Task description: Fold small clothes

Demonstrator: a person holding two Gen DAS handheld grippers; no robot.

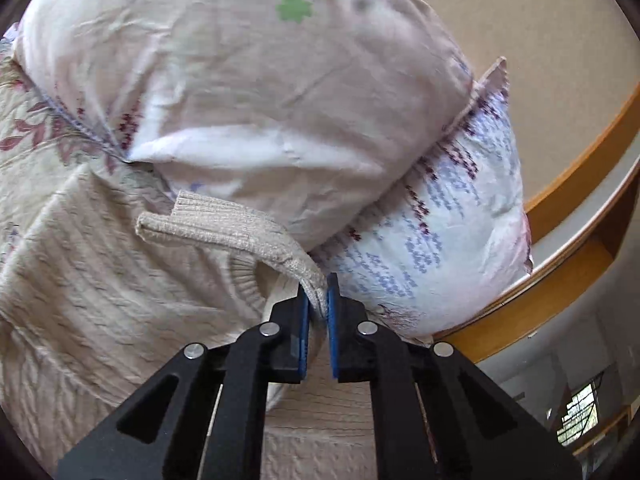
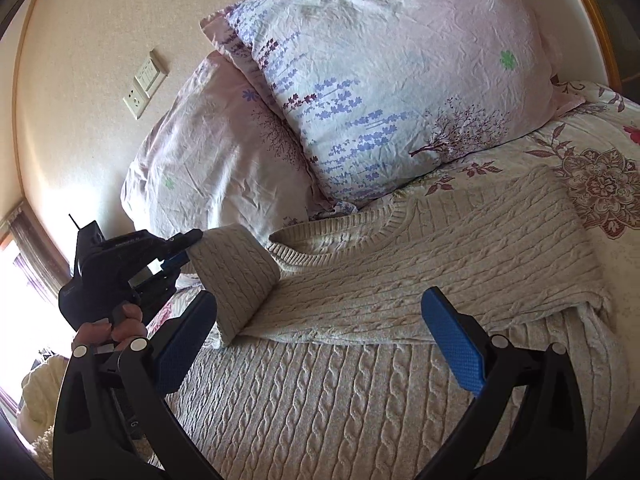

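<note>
A big flowery bedspread point(image 2: 592, 184) covers the bed on the right of the right wrist view. Two pillows point(image 2: 384, 80) lean at the top middle. A cream knit sweater point(image 2: 400, 280) lies flat across the middle and bottom. Its left shoulder part is lifted up and folded over. The left gripper point(image 1: 318, 304) sits bottom middle in its own view, its blue pads squeezed tight on the sweater edge. The right gripper point(image 2: 316, 344) hangs wide open over the sweater, holding nothing. A wall switch point(image 2: 149, 74) is at upper left.
</note>
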